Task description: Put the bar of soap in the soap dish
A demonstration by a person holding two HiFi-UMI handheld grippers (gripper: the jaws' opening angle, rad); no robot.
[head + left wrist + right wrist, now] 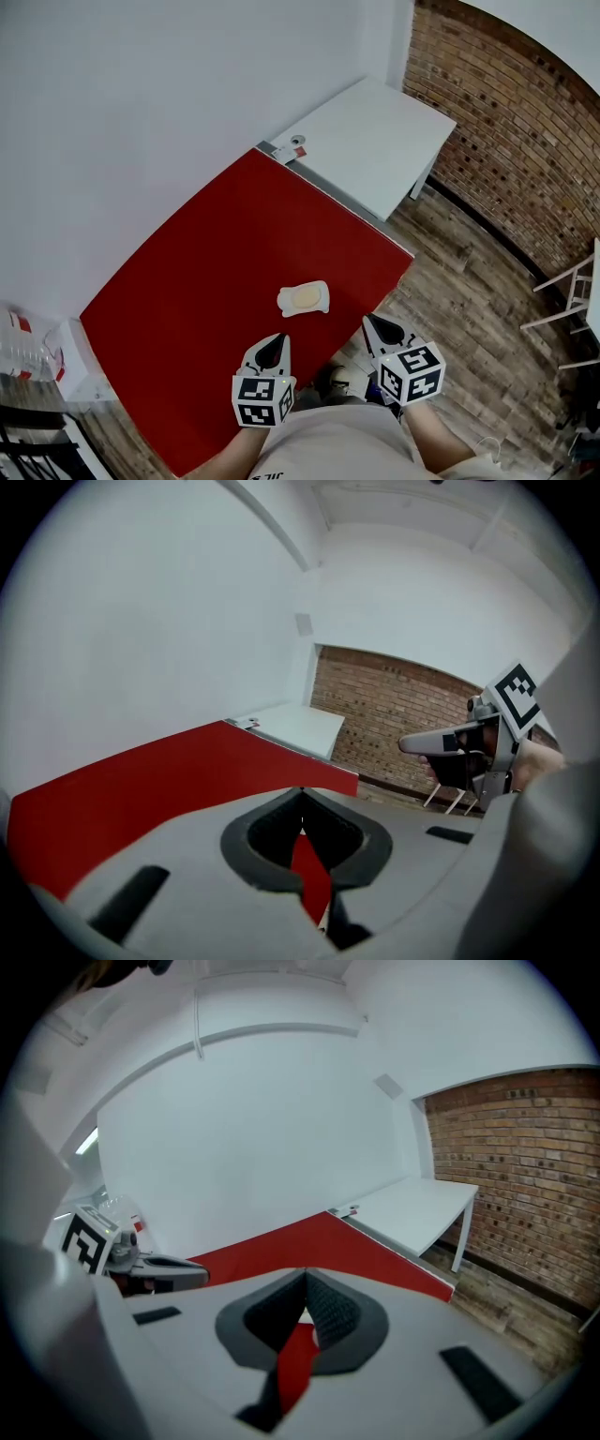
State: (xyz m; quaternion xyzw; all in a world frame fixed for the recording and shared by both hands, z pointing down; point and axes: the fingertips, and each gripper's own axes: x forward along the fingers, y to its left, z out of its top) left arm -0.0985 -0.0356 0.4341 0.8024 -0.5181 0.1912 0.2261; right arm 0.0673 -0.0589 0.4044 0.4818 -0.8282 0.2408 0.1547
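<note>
Bar of soap [307, 298], pale yellow, down in the white soap dish [285, 301], low centre of the head view, on the red table [206, 272] and close to its near edge. Just below and a touch left of the dish, the left gripper [275, 347], apart from dish and soap, jaws pinched right together with nothing between them, only a sliver of red tabletop behind the pads in the left gripper view. Lower right of the dish, the right gripper [380, 328], out past the table's near edge above the wooden floor [469, 272], also pinched closed and empty, pads meeting in the right gripper view. Both grippers side by side, tips angled up the frame towards the table. Further out, a white table [375, 141] butted against the red one at upper centre, a brick wall [506, 112] at upper right, a plain white wall [122, 103] across the upper left, a clear plastic container [23, 352] at the far left edge.
</note>
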